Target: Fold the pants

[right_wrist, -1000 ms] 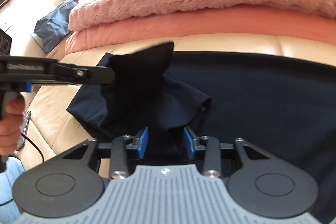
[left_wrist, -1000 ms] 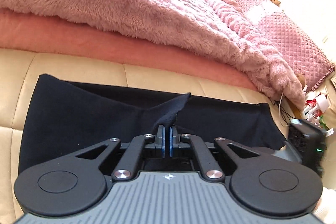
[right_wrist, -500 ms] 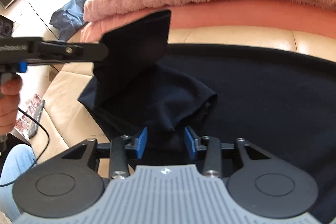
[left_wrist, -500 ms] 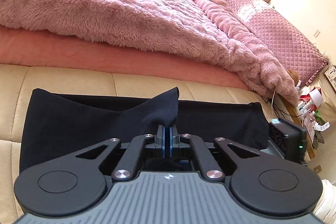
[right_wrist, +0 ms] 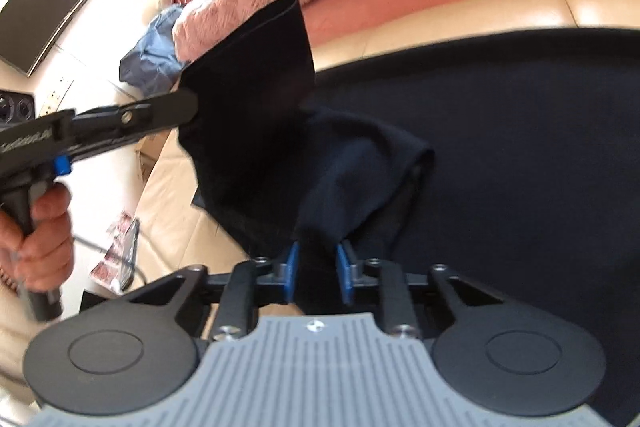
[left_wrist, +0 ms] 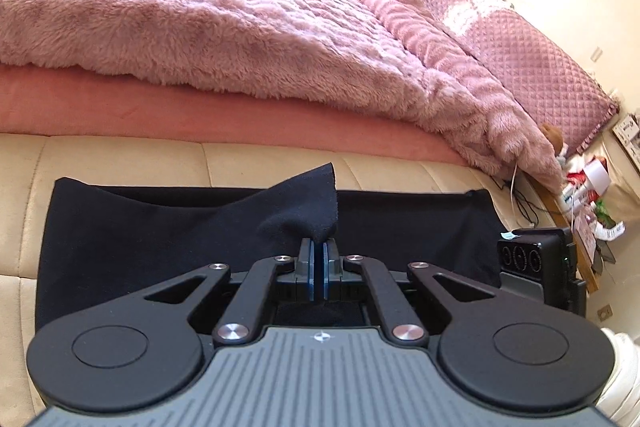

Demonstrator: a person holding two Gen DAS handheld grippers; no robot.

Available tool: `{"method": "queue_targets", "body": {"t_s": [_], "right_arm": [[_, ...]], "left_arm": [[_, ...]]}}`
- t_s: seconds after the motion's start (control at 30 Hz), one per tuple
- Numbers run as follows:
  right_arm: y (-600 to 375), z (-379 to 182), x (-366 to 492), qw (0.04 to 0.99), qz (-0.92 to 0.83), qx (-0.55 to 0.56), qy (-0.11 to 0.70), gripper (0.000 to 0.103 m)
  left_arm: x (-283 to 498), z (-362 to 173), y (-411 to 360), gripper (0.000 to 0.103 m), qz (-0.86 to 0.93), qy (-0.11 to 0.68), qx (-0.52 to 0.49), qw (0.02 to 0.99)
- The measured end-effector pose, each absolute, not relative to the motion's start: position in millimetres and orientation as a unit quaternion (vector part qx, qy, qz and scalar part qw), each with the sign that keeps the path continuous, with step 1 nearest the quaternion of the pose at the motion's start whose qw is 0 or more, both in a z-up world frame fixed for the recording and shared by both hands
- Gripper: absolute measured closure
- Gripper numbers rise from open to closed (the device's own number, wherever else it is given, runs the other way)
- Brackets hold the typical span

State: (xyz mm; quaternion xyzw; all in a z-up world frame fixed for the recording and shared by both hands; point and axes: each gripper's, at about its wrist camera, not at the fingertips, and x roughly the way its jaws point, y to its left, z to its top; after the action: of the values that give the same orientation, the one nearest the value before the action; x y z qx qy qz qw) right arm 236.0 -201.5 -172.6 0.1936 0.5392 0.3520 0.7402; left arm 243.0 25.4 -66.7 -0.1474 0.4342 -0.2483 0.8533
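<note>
Black pants (left_wrist: 168, 227) lie spread on a cream cushioned bench (left_wrist: 120, 159) along the bed's foot. My left gripper (left_wrist: 319, 247) is shut on a corner of the pants, and a flap stands up above its pads. In the right wrist view the left gripper (right_wrist: 176, 109) holds that end of the pants (right_wrist: 500, 131) lifted off the bench. My right gripper (right_wrist: 317, 259) has its blue pads (right_wrist: 293, 269) pressed on a bunched fold of the cloth, lifted with it.
A fluffy pink blanket (left_wrist: 208, 15) covers the bed behind the bench. A quilted pink headboard (left_wrist: 532, 55) and cluttered bedside items (left_wrist: 592, 195) are to the right. In the right wrist view, blue cloth (right_wrist: 154, 47) and a dark screen (right_wrist: 48, 7) lie at left.
Both grippers have risen with the pants end. The held flap now hangs higher above the bench, and the right view has tilted left, bringing the hand holding the left gripper closer.
</note>
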Motion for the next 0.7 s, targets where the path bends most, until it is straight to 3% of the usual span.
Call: {"method": "queue_targets", "body": {"t_s": [0.07, 0.2, 0.23, 0.27, 0.3, 0.43, 0.57, 0.63, 0.7], "right_arm": [[-206, -170, 230, 0.742, 0.344, 0.173, 0.548, 0.100], [-214, -161, 224, 0.759, 0.335, 0.190, 0.525, 0.093], [-215, -158, 225, 0.763, 0.334, 0.195, 0.518, 0.089], [-213, -157, 227, 0.767, 0.334, 0.193, 0.512, 0.074], [-211, -156, 230, 0.770, 0.334, 0.185, 0.511, 0.070], [-195, -167, 250, 0.761, 0.348, 0.151, 0.526, 0.070], [-192, -180, 264, 0.728, 0.385, 0.189, 0.535, 0.070], [-193, -182, 266, 0.722, 0.389, 0.199, 0.536, 0.073], [-197, -179, 265, 0.720, 0.394, 0.201, 0.535, 0.085]], "left_arm": [[243, -70, 22, 0.100, -0.248, 0.443, -0.143, 0.849], [241, -79, 18, 0.100, -0.245, 0.457, -0.140, 0.844], [240, -80, 19, 0.100, -0.244, 0.457, -0.142, 0.844], [238, -80, 20, 0.100, -0.243, 0.456, -0.144, 0.844], [237, -79, 22, 0.100, -0.243, 0.455, -0.147, 0.844], [237, -75, 23, 0.100, -0.241, 0.449, -0.152, 0.847], [239, -72, 22, 0.100, -0.242, 0.445, -0.151, 0.849], [240, -72, 21, 0.100, -0.242, 0.445, -0.151, 0.849], [241, -73, 20, 0.100, -0.244, 0.447, -0.150, 0.848]]}}
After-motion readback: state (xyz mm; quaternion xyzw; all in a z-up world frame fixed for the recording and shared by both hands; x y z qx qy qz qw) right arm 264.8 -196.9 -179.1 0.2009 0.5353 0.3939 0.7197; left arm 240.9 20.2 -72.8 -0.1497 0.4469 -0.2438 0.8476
